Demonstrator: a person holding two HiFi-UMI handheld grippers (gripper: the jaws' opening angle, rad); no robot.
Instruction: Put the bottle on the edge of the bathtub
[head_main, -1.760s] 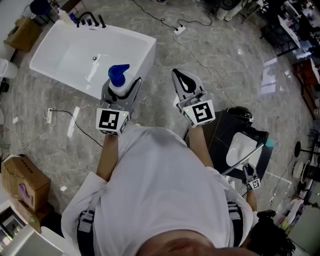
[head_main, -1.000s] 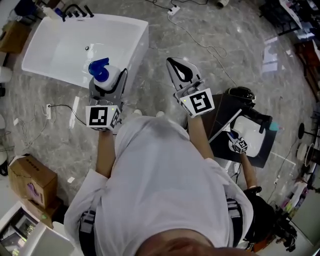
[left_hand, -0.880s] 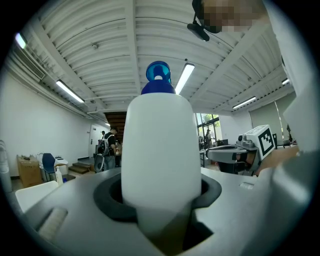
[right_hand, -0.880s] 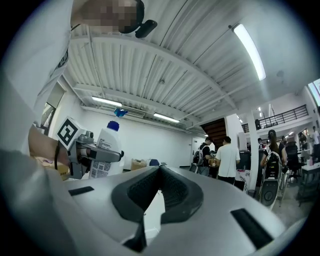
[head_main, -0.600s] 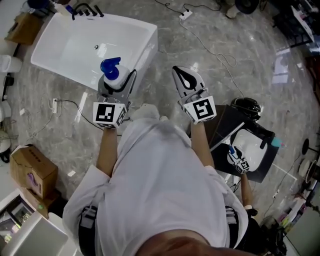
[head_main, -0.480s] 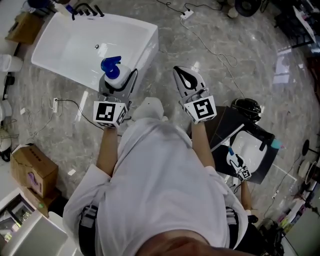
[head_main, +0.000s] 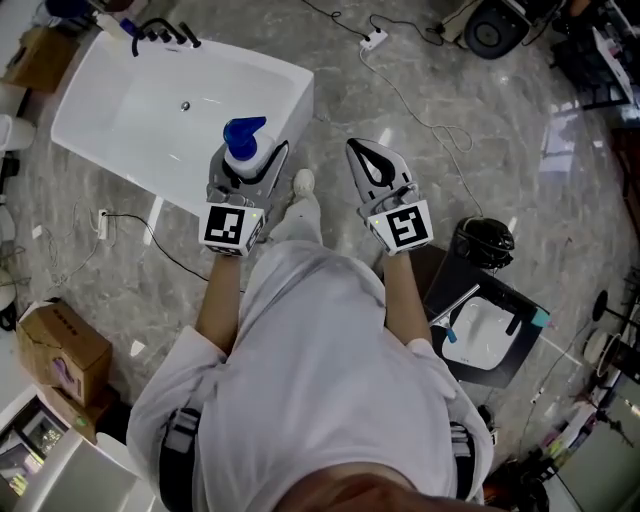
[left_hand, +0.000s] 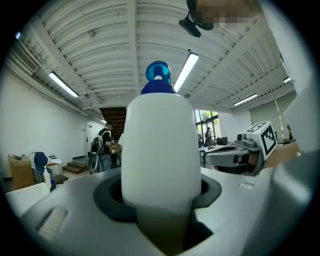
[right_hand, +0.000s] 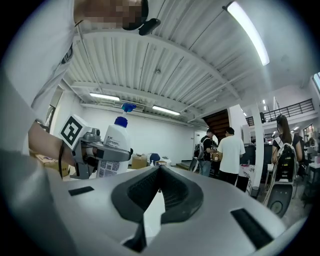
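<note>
A white bottle (head_main: 243, 153) with a blue cap stands upright between the jaws of my left gripper (head_main: 247, 168), which is shut on its body. In the head view it hangs over the near side of the white bathtub (head_main: 293, 95), close to the tub's right corner. The left gripper view is filled by the bottle (left_hand: 160, 145) held in the left gripper (left_hand: 160, 202). My right gripper (head_main: 370, 168) is level beside it over the floor, shut and empty. The right gripper view shows its closed tips (right_hand: 159, 170) and the bottle (right_hand: 114, 147) off to the left.
A black faucet (head_main: 165, 35) sits at the tub's far end. Cables and a power strip (head_main: 375, 40) lie on the marble floor. A cardboard box (head_main: 55, 345) is at the left, a black mat (head_main: 505, 365) and a black round object (head_main: 483, 240) at the right. People stand in the background.
Both grippers have moved forward toward the bathtub as the person stepped; a shoe now shows between them. The left gripper still holds the bottle.
</note>
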